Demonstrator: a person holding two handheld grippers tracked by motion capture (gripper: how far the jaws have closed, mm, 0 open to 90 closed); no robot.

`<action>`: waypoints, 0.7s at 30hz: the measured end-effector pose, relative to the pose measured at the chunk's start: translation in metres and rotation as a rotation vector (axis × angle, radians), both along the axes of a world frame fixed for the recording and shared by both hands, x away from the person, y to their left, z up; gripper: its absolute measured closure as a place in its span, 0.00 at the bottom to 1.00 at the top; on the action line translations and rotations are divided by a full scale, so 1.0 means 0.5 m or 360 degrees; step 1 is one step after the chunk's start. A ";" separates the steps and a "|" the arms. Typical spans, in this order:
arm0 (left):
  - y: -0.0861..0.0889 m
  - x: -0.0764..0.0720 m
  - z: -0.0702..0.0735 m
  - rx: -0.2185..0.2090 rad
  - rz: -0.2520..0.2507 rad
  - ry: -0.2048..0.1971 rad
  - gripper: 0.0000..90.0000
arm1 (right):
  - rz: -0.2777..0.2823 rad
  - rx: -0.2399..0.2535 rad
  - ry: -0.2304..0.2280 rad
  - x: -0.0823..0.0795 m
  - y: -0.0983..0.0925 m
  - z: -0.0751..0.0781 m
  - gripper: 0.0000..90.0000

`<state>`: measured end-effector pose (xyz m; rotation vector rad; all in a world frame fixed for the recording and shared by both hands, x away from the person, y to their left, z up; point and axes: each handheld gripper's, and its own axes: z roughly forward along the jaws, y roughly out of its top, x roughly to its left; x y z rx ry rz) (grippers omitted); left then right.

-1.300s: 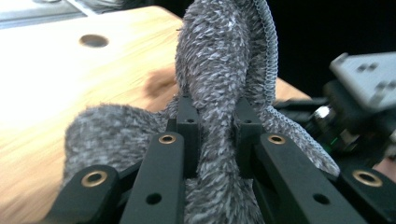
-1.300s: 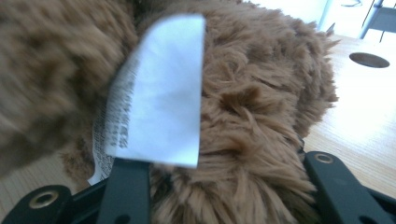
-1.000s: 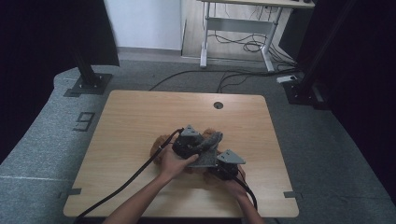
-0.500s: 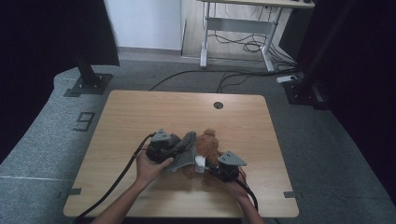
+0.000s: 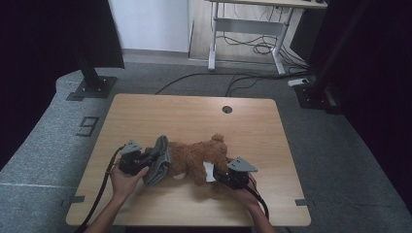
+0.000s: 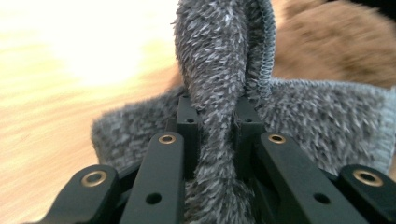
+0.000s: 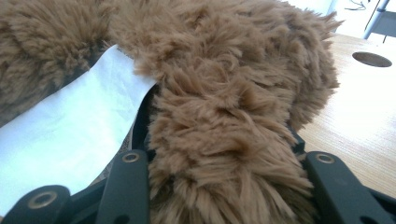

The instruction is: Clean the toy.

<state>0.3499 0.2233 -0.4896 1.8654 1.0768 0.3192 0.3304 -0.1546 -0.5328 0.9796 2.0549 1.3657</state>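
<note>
Brown plush gives under any squeeze: your bear (image 5: 197, 158) lies mid-table (image 5: 194, 111), soft and light, so it sags and slides rather than lifts cleanly. Your right gripper (image 5: 219, 173) is clamped on a thick tuft of its fur beside the white tag (image 5: 209, 171); take a limb, not loose pile. Your left gripper (image 5: 145, 162) pinches a fold of the grey cloth (image 5: 159, 159) at the bear's left. It is limp and fuzzy, so hold it near the hem (image 6: 265, 56).
</note>
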 end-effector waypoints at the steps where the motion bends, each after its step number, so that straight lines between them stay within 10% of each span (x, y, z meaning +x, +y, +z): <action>1: 0.006 0.003 -0.001 -0.0029 0.0003 0.0020 0.86 | -0.0003 0.0009 0.0006 0.001 -0.001 0.000 0.60; 5: -0.017 -0.005 0.032 -0.0066 -0.0017 -0.0077 0.86 | 0.0008 0.0044 0.0036 0.005 -0.005 -0.001 0.60; 10: -0.130 -0.003 0.112 -0.0074 -0.0230 -0.0208 0.86 | 0.0002 0.0058 0.0037 0.005 -0.005 -0.002 0.59; 16: -0.280 0.041 0.132 -0.0012 -0.0451 -0.0102 0.86 | 0.0023 0.0059 0.0048 0.003 -0.009 -0.002 0.59; 21: -0.369 0.069 0.090 0.0089 -0.0587 0.0063 0.85 | 0.0031 0.0064 0.0047 0.005 -0.010 -0.003 0.59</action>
